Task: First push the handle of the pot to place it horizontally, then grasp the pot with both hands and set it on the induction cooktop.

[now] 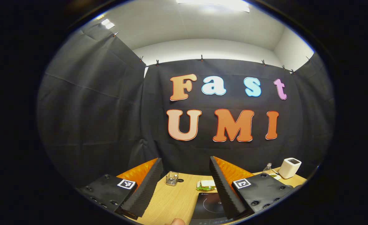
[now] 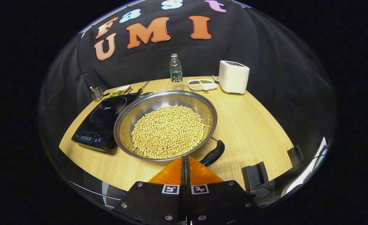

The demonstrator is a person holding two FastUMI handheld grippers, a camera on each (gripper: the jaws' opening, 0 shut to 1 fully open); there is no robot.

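Observation:
In the right gripper view a wide steel pot (image 2: 202, 109) full of pale soybeans (image 2: 168, 131) stands on the wooden table, its rim against the right side of the black induction cooktop (image 2: 101, 120). Its black handle (image 2: 213, 153) points to the near right, at a slant. My right gripper (image 2: 184, 158) is shut with nothing in it, its tip just before the pot's near rim and left of the handle. My left gripper (image 1: 185, 160) is held high and open, looking at the booth wall; the cooktop (image 1: 210, 204) lies below its right finger.
At the table's back stand a water bottle (image 2: 176, 70), a divided dish of grains (image 2: 201, 83) and a white appliance (image 2: 233, 76). A glass holder (image 2: 97, 93) and a sandwich (image 2: 119, 90) sit behind the cooktop. Two black brackets (image 2: 255, 175) sit at the near right edge.

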